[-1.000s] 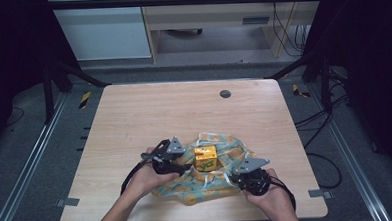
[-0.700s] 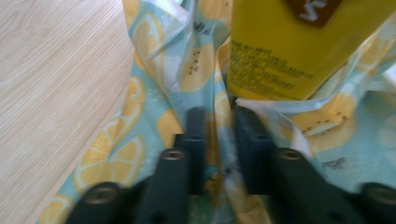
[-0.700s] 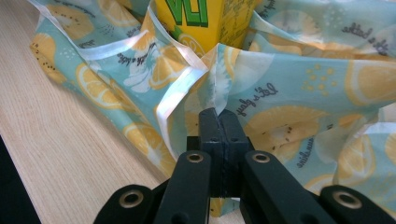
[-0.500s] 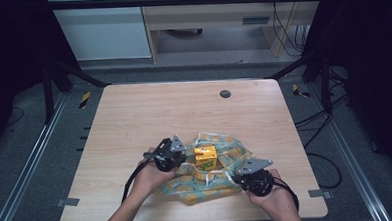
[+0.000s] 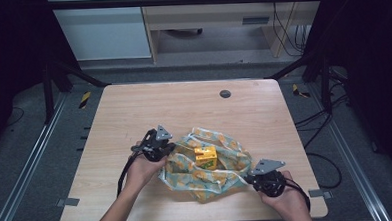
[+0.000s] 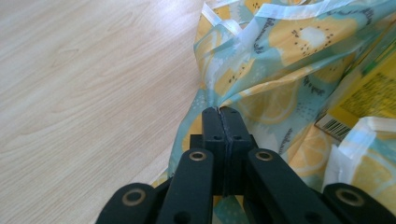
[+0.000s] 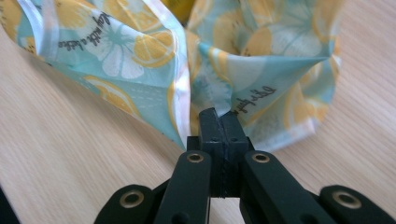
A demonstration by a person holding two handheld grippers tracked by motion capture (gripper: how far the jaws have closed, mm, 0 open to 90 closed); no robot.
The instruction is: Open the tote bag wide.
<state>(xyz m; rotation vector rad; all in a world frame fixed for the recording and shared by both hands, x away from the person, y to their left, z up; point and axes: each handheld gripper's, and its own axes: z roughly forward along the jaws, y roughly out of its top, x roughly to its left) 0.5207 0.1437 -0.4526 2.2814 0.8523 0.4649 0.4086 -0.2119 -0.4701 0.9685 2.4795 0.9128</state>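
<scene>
Both forearms enter from the bottom edge of the high view. Left hand (image 5: pixel 142 169) holds the left gripper (image 5: pixel 168 147) pointing right, jaws pressed together on a fold of the bag (image 5: pixel 207 176). Right hand (image 5: pixel 283 196) holds the right gripper (image 5: pixel 247 178) pointing left, jaws likewise clamped on bag fabric.

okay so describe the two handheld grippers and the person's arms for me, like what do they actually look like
Both are black. The left gripper and right gripper each carry a grey three-cornered plate on top and trail a black cable. In the gripper views, each has two flat black jaws on angled link arms, with brass-coloured rings at the pivots and small screws near the tips. The person's forearms are bare; no sleeves or gloves show.
</scene>
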